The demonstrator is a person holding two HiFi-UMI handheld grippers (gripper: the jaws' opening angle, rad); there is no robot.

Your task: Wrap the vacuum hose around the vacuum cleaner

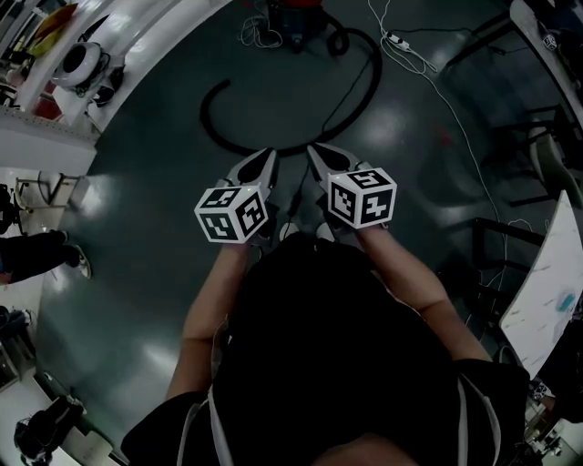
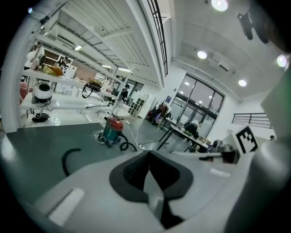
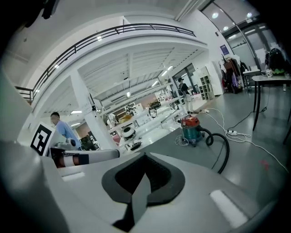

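The vacuum cleaner point(image 1: 296, 16), red on top with a teal drum, stands on the dark floor well ahead of me. Its black hose point(image 1: 372, 77) loops out to the right, curves back across the floor and ends in a free tip point(image 1: 221, 88) at the left. Both grippers are held side by side at mid height, well short of the hose. The left gripper point(image 1: 270, 155) and right gripper point(image 1: 312, 149) are both shut and hold nothing. The left gripper view shows the vacuum cleaner point(image 2: 112, 129) and the hose end point(image 2: 69, 157) far off. In the right gripper view, the vacuum cleaner point(image 3: 192, 129) and hose point(image 3: 223, 144) are likewise distant.
A white power cable point(image 1: 455, 118) with a power strip point(image 1: 396, 38) runs across the floor at the right. White workbenches point(image 1: 86, 55) line the left side; dark-legged tables point(image 1: 510, 227) stand at the right. A person in a blue shirt point(image 3: 61, 128) stands behind the left gripper.
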